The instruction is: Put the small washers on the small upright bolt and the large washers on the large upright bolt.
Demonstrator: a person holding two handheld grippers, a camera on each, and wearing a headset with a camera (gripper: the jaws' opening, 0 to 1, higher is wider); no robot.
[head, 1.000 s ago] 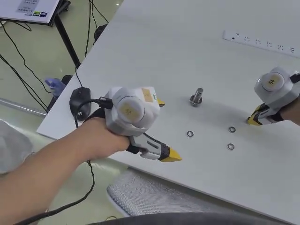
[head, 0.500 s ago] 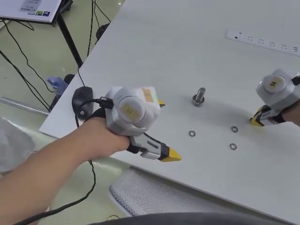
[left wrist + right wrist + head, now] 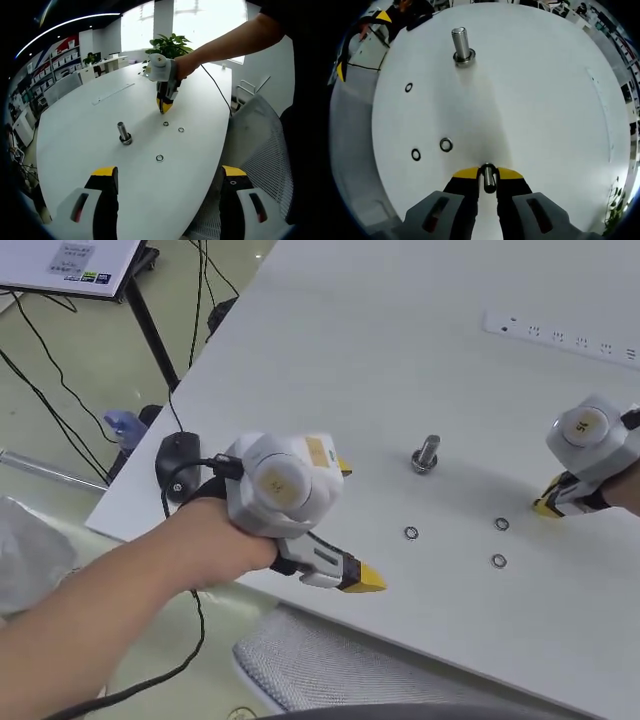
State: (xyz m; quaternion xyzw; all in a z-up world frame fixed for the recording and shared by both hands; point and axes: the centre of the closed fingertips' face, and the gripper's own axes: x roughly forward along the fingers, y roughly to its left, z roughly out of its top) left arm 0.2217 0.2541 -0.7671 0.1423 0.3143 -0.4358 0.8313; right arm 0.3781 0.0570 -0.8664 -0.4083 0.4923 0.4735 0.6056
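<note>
A large upright bolt [image 3: 425, 455] stands mid-table with a ring at its base, also seen in the left gripper view [image 3: 123, 133] and the right gripper view [image 3: 462, 45]. Three small washers lie flat on the white table [image 3: 330, 360]: one [image 3: 411, 533] near the bolt, two [image 3: 501, 524] [image 3: 498, 561] further right. My right gripper [image 3: 548, 506] is tip-down on the table beside those two, shut on a small bolt [image 3: 488, 177]. My left gripper [image 3: 353, 522] hovers open and empty at the near table edge, its jaws wide apart in the left gripper view [image 3: 169, 175].
A white power strip [image 3: 560, 335] lies at the far side. A black mouse [image 3: 178, 460] sits at the table's left edge. A grey mesh chair [image 3: 340, 665] stands below the near edge. Cables run on the floor at left.
</note>
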